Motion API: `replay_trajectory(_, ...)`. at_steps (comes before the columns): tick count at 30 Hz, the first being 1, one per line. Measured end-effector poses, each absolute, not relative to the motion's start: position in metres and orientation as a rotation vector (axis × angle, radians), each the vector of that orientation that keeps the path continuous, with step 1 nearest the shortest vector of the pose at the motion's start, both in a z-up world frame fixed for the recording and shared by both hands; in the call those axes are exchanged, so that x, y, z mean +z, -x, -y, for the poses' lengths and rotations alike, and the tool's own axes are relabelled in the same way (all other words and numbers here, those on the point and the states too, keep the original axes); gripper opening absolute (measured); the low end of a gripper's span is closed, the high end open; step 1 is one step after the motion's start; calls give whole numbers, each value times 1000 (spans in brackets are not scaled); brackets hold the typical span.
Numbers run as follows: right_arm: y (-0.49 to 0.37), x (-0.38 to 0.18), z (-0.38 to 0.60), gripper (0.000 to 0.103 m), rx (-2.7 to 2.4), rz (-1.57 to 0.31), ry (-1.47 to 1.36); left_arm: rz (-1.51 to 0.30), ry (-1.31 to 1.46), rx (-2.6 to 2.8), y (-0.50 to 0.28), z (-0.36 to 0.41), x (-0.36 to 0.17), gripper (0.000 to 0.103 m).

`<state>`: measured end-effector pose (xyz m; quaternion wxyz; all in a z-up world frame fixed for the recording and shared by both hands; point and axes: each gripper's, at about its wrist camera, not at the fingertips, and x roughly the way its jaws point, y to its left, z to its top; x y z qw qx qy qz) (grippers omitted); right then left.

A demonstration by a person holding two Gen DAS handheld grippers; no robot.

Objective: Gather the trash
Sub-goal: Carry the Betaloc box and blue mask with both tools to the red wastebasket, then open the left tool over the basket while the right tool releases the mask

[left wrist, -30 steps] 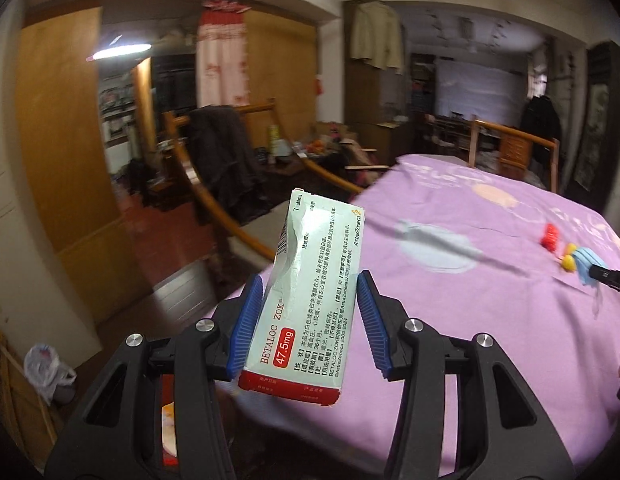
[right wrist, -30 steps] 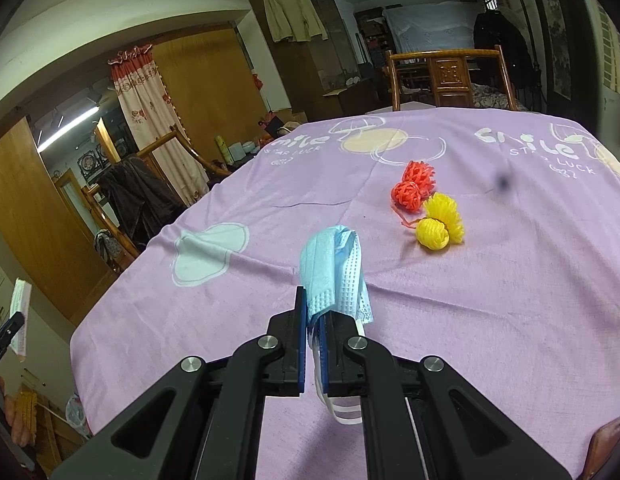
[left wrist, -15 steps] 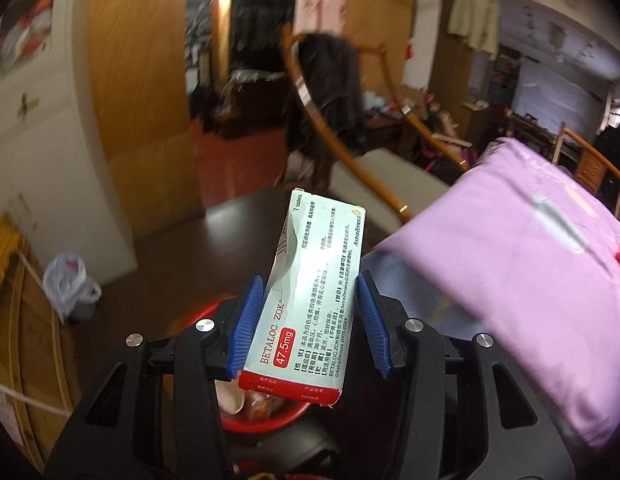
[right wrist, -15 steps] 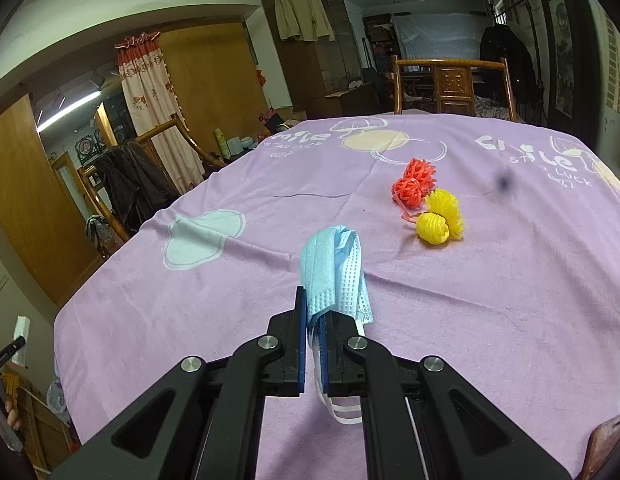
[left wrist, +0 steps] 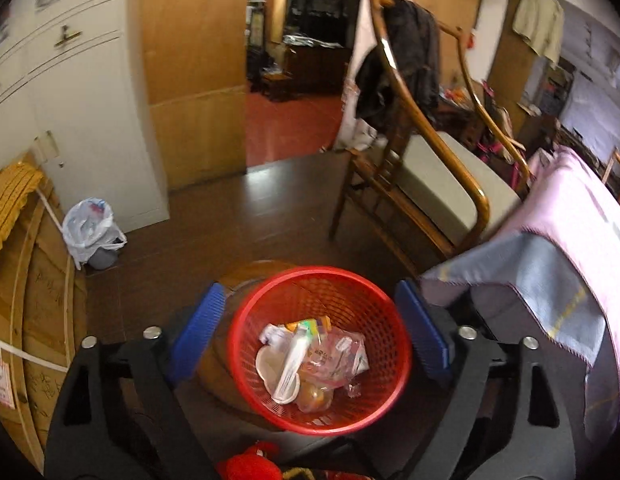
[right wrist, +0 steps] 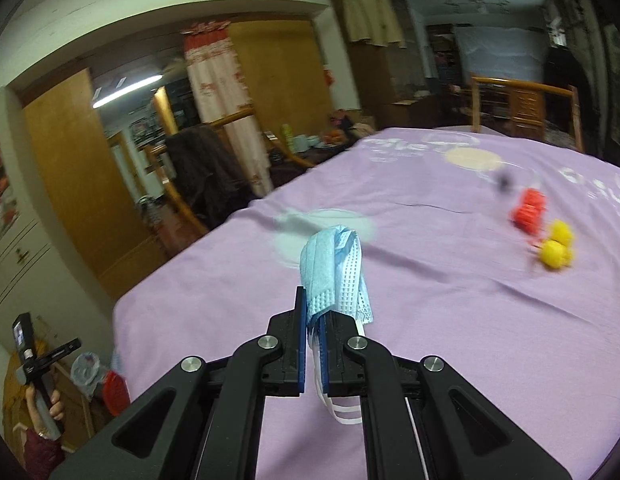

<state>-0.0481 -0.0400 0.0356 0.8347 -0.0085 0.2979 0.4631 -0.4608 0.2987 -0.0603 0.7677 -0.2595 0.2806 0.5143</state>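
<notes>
Dark wooden floor fills the left wrist view, and on it, low in the middle of the frame, stands a red mesh bin (left wrist: 320,350). Some of the collecting is done, by the look of what lies inside: a white box (left wrist: 290,362) standing on end, a clear plastic wrapper (left wrist: 336,358), a white lid or cup (left wrist: 269,368) and something round and brownish (left wrist: 314,398) at the bottom. The left claw (left wrist: 318,330) hangs right above the bin with its blue pads wide apart and still spreading; nothing is between them.

What is left, as far as the frames show: a blue face mask (right wrist: 336,270), pinched tight in the closed right claw (right wrist: 314,354) at the centre of the right wrist view, its white ear loops dangling below the pads. It is over the purple-covered tabletop (right wrist: 450,320), well apart from the bin, which shows only as a small red shape at the lower left of that frame. At the right edge of the frame, on the cloth, lie a red net ball (right wrist: 529,210) and two yellow ones (right wrist: 556,246), blurred; they probably count as trash too, so I judge the task somewhere past its start with the mask and those pieces to go.

Outward from the bin, a second bin lined with a white bag (left wrist: 89,232) sits at the left by a white cabinet, and a wooden chair (left wrist: 426,184) stands at the upper right beside the hanging cloth.
</notes>
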Motion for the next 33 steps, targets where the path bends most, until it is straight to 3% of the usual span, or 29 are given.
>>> replay_trajectory(12,187,57,-115,7,1480,-689,203,-581,585,1239,503,-323,-65,92)
replay_trajectory(22,289,6,-234,8,1711,-830,427,-563,600,1332,532,-337,-68,94)
replay_trajectory(24,302,-11,-256,19,1720,-844,487,-548,635,1321,539,-341,-70,94)
replay_trajectory(25,306,-19,-266,48,1705,-848,512,-544,646,1315,541,-342,-71,94)
replay_trajectory(26,310,-26,-272,57,1682,-846,524,-546,648,1313,543,-342,-72,94)
replay_trajectory(33,304,-29,-249,56,1633,-820,516,-551,624,1313,538,-338,-69,94)
